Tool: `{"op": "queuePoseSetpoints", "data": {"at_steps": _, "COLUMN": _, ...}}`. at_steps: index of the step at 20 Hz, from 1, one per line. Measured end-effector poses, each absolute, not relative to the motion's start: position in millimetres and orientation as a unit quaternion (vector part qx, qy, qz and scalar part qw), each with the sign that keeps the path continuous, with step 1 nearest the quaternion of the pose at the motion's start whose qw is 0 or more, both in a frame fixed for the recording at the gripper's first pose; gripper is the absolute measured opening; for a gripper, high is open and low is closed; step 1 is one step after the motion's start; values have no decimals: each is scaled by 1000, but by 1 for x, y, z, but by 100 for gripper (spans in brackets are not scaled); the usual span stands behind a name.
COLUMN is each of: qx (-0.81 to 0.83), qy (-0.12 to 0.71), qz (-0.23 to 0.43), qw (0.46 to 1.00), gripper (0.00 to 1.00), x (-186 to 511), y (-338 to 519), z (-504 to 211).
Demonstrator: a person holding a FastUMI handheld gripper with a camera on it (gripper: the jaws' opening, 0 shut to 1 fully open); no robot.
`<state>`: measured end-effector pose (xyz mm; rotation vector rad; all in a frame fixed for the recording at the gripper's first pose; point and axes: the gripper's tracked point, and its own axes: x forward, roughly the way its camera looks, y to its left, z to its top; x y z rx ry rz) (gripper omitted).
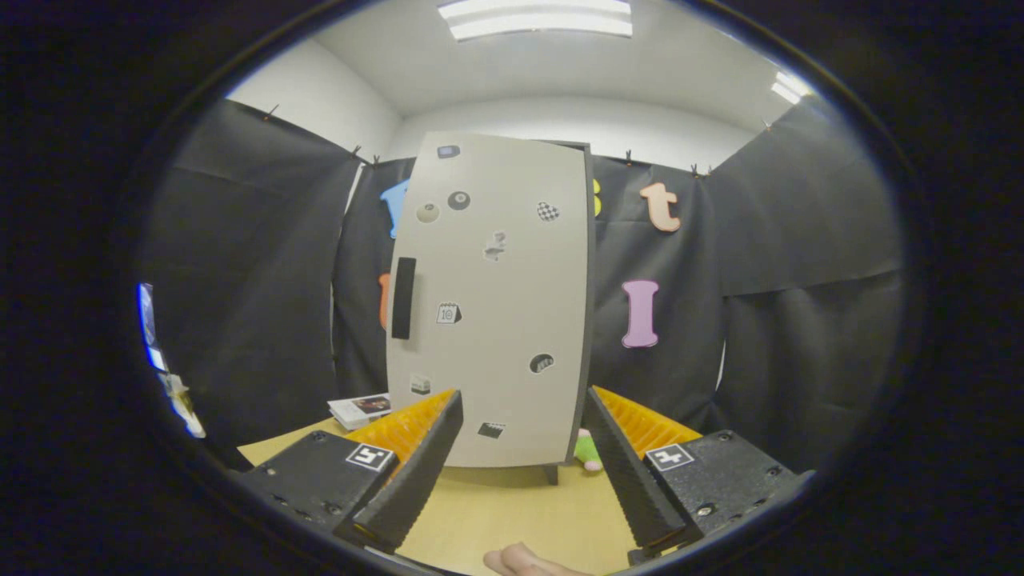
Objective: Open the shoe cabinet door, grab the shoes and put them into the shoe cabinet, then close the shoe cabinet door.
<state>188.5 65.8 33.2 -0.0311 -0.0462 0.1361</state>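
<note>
Shoe cabinet (492, 304) stands upright on the wooden table (512, 512), centre of frame, straight beyond the fingers. Door (496, 240) lies shut against the carcass, so this fits either a door yet to be opened or one shut again after loading. Can't tell which; the inside is hidden.

Gripper (520, 416) hangs level, facing the door, fingers spread wide, nothing between them. The lower part of the door shows in the gap, some way ahead, no contact. My read: it's squared up and centred so either a reach to the handle or a pull-back is easy.

Handle (403, 298) is a dark vertical bar at the door's left edge, mid-height, left of and above the left fingertip. Hinge side presumably right, so the door would swing out toward the gripper, which would need standoff.

Shoes: a small pink-and-green thing (588, 450) peeks out at the cabinet's lower right corner, just beside the right finger's inner edge. Could be a shoe, but too little of it shows to tell.

Around:
- Stickers scattered over the door face, no bearing on grip.
- Stack of booklets (362, 410) on the table at lower left of the cabinet, near the left fingertip and roughly below the handle. Might crowd a low approach.
- Part of a hand (524, 562) at bottom centre, on the table's near edge.
</note>
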Motion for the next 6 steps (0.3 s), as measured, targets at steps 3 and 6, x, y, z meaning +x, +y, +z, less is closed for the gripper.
{"op": "queuePoseSetpoints", "data": {"at_steps": 3, "qx": -15, "qy": -30, "qz": 63, "qw": 997, "gripper": 100, "x": 185, "y": 52, "z": 33}}
{"op": "queuePoseSetpoints", "data": {"at_steps": 6, "qx": -10, "qy": -35, "qz": 60, "qw": 998, "gripper": 99, "x": 181, "y": 44, "z": 35}}
